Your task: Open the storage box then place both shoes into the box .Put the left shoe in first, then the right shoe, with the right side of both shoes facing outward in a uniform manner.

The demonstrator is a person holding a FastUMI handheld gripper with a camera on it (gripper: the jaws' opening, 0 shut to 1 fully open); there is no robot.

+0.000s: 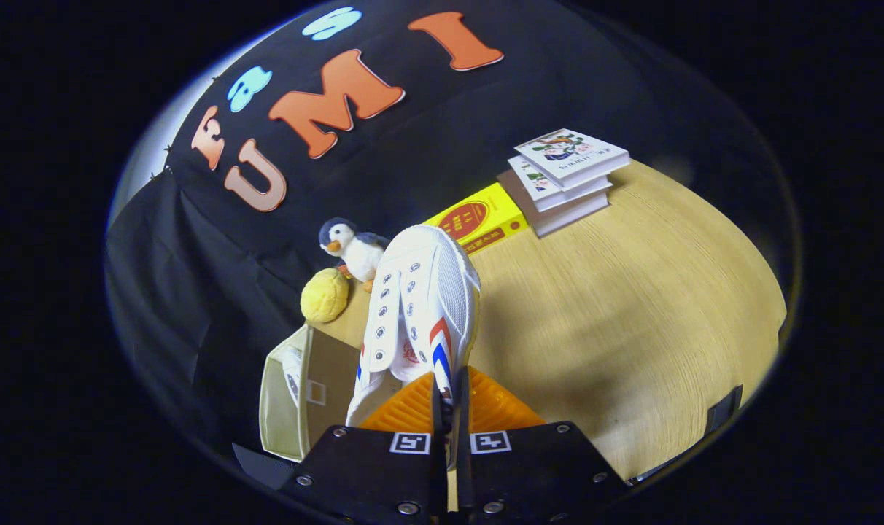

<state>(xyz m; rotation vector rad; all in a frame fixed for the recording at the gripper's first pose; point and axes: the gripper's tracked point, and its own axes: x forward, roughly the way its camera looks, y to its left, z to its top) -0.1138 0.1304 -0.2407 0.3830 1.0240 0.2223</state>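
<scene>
White shoe (421, 306) between fingers (405, 410) (penguin (354, 248) beyond)

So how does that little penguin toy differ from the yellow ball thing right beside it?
The penguin toy is dark and white with an orange beak; the yellow ball is one colour throughout. The penguin toy stands upright with a shaped head and body, while the yellow ball is a round lump with a bumpy surface. Both sit near the wooden table's edge, beyond the white shoe that the gripper is shut on.
</scene>
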